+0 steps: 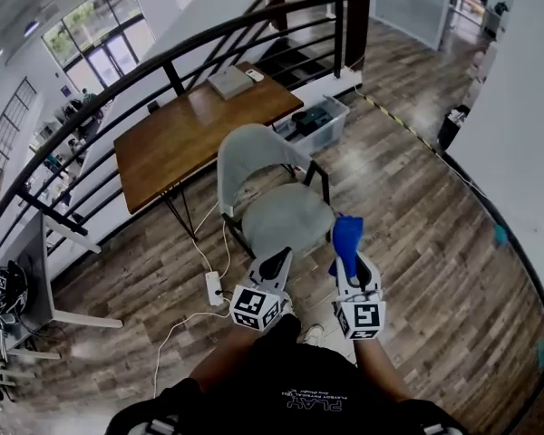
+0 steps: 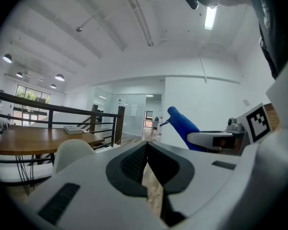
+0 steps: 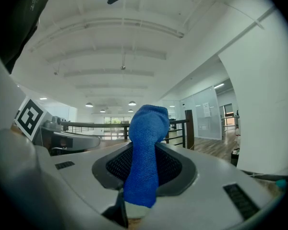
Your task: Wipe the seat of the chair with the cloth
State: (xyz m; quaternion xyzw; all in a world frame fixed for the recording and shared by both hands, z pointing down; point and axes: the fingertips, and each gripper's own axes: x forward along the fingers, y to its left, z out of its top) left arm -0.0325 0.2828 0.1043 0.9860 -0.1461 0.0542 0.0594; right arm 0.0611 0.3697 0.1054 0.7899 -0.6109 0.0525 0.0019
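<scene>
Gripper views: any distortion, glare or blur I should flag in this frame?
Left gripper view: heavy fisheye, dark corners, ceiling lamp blown out. Right gripper view: same vignette, blue cloth in sharp focus. Head view: railing bowed by the lens, light even.

1 chair [image 1: 286, 216], 1 cloth [image 1: 345, 234], 1 table [image 1: 199, 130], 1 left gripper [image 1: 280, 261], 1 right gripper [image 1: 350, 266].

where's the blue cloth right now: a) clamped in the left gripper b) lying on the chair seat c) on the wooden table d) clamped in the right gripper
d: the right gripper view shows the blue cloth pinched between the jaws of the right gripper, and in the head view the chair seat has nothing on it.
</scene>
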